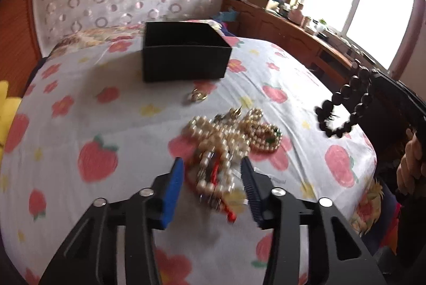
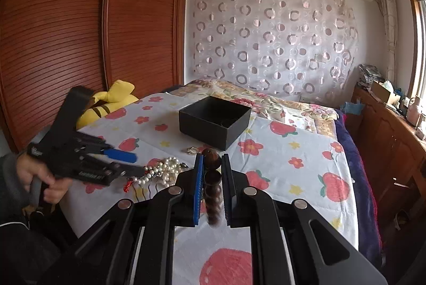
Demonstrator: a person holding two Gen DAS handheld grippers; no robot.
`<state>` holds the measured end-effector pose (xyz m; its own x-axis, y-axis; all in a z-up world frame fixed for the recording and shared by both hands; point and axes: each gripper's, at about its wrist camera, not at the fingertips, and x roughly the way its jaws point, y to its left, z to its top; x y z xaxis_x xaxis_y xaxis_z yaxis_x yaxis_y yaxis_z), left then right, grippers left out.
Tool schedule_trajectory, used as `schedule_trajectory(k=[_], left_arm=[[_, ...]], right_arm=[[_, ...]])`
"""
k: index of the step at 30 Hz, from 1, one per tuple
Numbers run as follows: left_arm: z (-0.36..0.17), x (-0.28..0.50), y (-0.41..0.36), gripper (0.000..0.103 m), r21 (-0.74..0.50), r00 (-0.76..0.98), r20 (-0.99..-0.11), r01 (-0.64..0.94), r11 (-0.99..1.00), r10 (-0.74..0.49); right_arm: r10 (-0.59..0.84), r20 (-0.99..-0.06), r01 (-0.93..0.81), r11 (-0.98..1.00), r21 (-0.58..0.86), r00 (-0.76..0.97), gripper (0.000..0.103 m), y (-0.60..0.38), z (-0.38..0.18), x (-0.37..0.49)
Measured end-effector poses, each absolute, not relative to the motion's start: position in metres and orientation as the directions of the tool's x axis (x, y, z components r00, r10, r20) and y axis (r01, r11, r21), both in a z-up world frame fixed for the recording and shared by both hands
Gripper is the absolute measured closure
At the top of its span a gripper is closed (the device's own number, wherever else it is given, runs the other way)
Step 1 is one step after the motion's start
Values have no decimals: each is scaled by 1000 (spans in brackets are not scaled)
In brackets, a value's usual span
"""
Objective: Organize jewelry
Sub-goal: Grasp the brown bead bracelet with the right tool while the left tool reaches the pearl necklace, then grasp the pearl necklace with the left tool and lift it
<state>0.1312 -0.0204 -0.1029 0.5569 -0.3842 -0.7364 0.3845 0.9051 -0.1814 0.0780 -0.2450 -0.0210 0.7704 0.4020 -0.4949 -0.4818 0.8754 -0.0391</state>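
"Where's the black box [image 2: 215, 121] from that right gripper [image 2: 213, 188]?"

"Straight ahead, toward the bed's [image 2: 306, 152] far edge. Its jaws are pinching the dark bead bracelet [image 2: 212, 173], which hangs lengthwise between them."

"And the left gripper [image 1: 213, 178]?"

"Half-spread astride the pearl pile [image 1: 223, 141] mid-bed; whether the pads touch it, I can't tell."
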Motion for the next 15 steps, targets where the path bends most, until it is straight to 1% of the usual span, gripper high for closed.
schedule_trajectory(k=[4, 11, 12, 13, 14, 15], left_arm=[[-101, 153, -31, 65, -150, 533, -760, 413, 898, -373], [-110, 179, -47, 65, -146, 439, -813, 481, 864, -382], [-112, 181, -49, 69, -148, 428, -818, 489, 859, -385], [-114, 182, -49, 80, -151, 418, -822, 495, 855, -387], [-114, 183, -50, 83, -149, 417, -824, 494, 857, -384], [-113, 184, -50, 92, -154, 411, -824, 498, 853, -389]], right_arm=[[395, -504, -473, 881, -29, 768, 88, -248, -26, 79], [394, -513, -461, 887, -5, 763, 88, -251, -34, 81], [394, -513, -460, 888, -3, 762, 88, -251, -35, 81], [395, -514, -460, 888, 0, 761, 88, -251, -36, 81], [395, -515, -460, 888, 2, 761, 88, -251, -36, 82], [394, -516, -459, 889, 2, 761, 88, -251, -37, 82]])
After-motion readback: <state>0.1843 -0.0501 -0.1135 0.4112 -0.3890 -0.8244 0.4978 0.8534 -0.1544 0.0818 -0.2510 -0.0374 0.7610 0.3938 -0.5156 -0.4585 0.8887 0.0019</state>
